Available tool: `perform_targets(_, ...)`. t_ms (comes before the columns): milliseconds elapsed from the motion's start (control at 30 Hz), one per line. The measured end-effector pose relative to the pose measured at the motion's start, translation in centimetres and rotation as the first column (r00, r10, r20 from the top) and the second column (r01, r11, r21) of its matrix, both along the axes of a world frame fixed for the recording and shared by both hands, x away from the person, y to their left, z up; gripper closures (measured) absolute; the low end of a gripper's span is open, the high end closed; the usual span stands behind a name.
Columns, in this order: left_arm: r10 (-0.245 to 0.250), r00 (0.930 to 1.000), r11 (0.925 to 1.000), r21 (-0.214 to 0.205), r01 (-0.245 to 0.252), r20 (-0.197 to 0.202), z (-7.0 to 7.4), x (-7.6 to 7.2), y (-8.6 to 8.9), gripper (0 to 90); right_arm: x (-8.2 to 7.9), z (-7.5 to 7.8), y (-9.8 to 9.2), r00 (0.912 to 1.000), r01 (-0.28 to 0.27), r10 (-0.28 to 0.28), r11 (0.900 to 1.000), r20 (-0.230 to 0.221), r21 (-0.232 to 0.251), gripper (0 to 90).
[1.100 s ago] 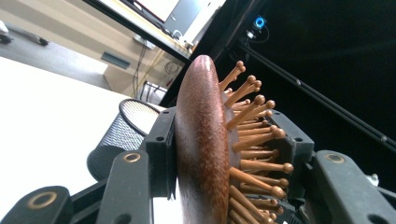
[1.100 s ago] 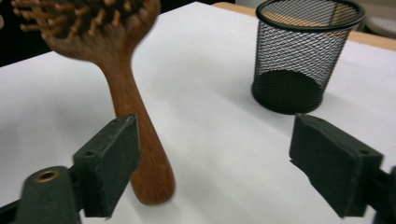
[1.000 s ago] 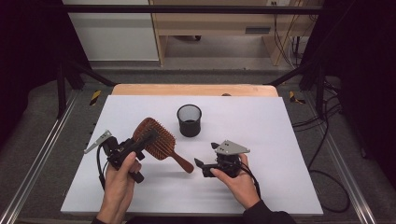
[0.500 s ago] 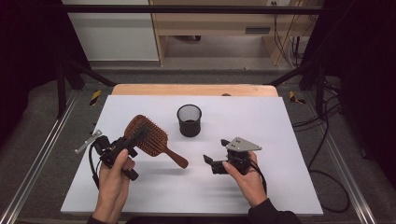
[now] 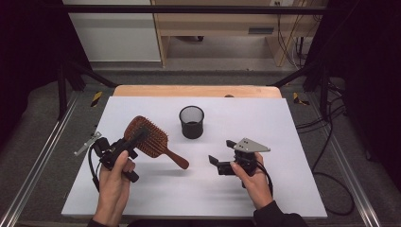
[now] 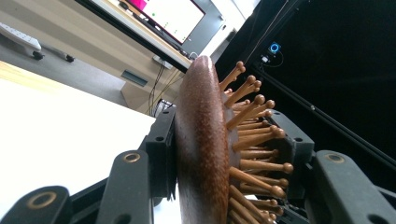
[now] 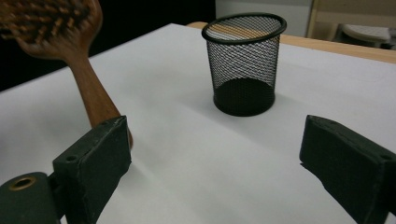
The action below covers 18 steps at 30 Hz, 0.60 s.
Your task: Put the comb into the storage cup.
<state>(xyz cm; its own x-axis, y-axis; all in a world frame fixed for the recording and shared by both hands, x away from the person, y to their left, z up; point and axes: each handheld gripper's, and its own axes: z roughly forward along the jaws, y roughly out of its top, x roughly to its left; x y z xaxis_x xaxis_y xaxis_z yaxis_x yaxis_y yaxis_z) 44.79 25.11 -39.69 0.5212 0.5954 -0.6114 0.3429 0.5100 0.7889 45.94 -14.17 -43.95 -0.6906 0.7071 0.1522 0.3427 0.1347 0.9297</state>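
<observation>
Two handheld grippers work above my white tabletop (image 5: 293, 189), seen from the high camera as I watch from afar. My left gripper (image 5: 126, 145) clamps the head of a wooden paddle hairbrush (image 5: 150, 141), lifting it clear of the table near the left side, with its handle slanting down toward the middle and casting a shadow on the surface below. Through the left gripper view, I see the hairbrush (image 6: 205, 154) edge-on between the two black jaws, one jaw flat against its smooth brown back and the other pressed into the ball-tipped wooden bristles. My right gripper (image 5: 222, 156) sits low over the table to the right of the brush handle, apart from it, its jaws spread wide and gripping nothing; they have just been opening, with only bare tabletop between them. In the right gripper view, the brush handle's tip (image 7: 100, 105) hangs just behind the left-hand jaw, and a black wire-mesh pencil cup (image 7: 243, 63) stands upright farther back on the table, empty as far as I can make out. From the high camera, that cup (image 5: 191, 122) stands behind both grippers, roughly midway between them, touching neither.
</observation>
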Motion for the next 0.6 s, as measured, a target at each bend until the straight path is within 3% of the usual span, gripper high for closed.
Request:
perform_targets(267, 0.008, 0.9999, 0.9998, -0.017, -0.008, 0.010, 0.1, 0.0, 0.5, 51.0, 0.1, 0.1, -1.0, 0.9995, 0.027, -0.026, 0.9996, 0.018, -0.009, 8.3)
perform_targets(400, 0.011, 0.9998, 0.9998, -0.020, -0.011, 0.017, 0.2, -0.1, 0.6, 51.0, 0.1, 0.3, -1.9, 0.9988, 0.037, -0.037, 0.9992, 0.031, 0.014, 6.9)
perform_targets(600, 0.015, 0.9997, 0.9997, -0.022, -0.014, 0.022, 0.3, -0.1, 0.7, 51.0, -0.2, 0.6, -3.4, 0.9916, 0.096, -0.095, 0.9953, 0.088, -0.005, 6.6)
